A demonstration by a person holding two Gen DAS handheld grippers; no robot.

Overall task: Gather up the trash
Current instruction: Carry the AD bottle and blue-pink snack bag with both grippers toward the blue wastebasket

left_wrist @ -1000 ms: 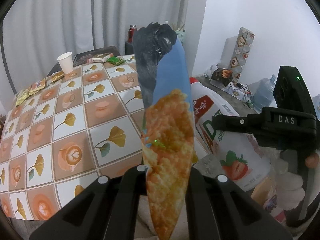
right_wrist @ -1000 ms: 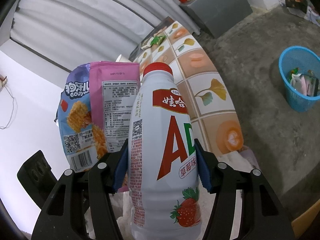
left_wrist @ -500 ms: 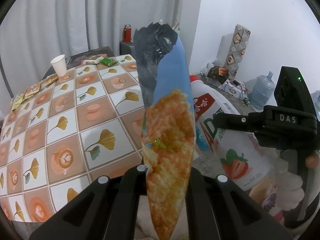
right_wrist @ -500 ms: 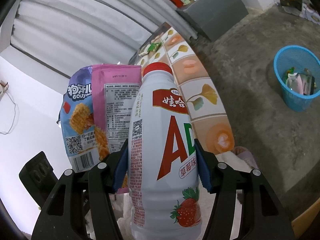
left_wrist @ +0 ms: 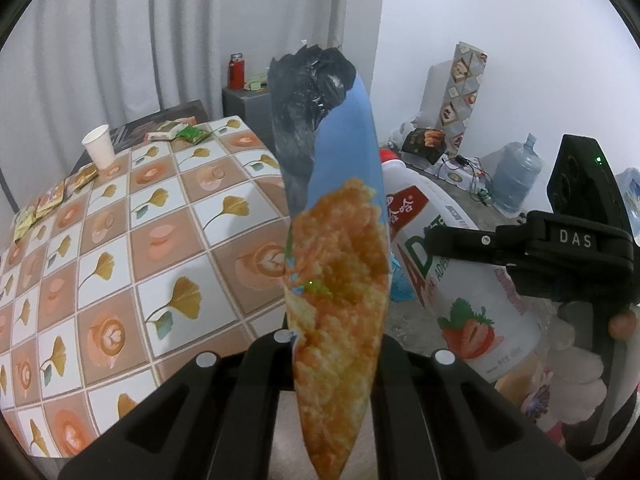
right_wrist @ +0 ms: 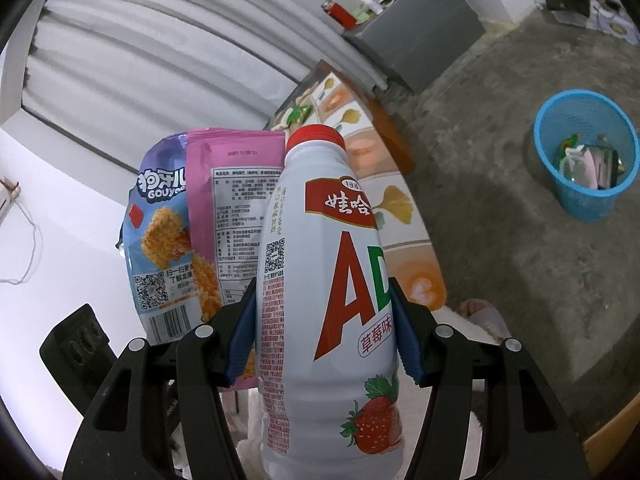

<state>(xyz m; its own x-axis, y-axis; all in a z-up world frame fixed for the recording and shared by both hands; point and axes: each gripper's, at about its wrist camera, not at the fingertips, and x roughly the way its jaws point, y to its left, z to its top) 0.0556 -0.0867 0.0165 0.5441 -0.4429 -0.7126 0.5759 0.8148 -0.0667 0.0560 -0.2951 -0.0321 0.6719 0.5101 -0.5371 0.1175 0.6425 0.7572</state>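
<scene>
My left gripper (left_wrist: 336, 344) is shut on a blue snack bag (left_wrist: 340, 280) printed with orange crisps, seen edge-on and upright, with crumpled black plastic (left_wrist: 308, 92) at its top. The right wrist view shows that blue bag (right_wrist: 160, 240) with a pink bag (right_wrist: 236, 208) against it, left of the bottle. My right gripper (right_wrist: 324, 332) is shut on a white strawberry drink bottle (right_wrist: 328, 300) with a red cap, its blue pads pressing both sides. In the left wrist view the bottle (left_wrist: 460, 300) lies to the right. A blue basket (right_wrist: 584, 192) holding some trash stands on the floor at right.
A table with a leaf-pattern cloth (left_wrist: 120, 240) carries a paper cup (left_wrist: 99, 146) and several wrappers (left_wrist: 176, 133). A grey cabinet (right_wrist: 420, 40) stands by the curtain. A water jug (left_wrist: 516, 176) and clutter sit along the far wall. Bare concrete floor (right_wrist: 500, 260) surrounds the basket.
Both hands have drifted sideways away from the table, which slides left in the left wrist view. The basket has shifted slightly toward the centre of the right wrist view. Both grips are unchanged.
</scene>
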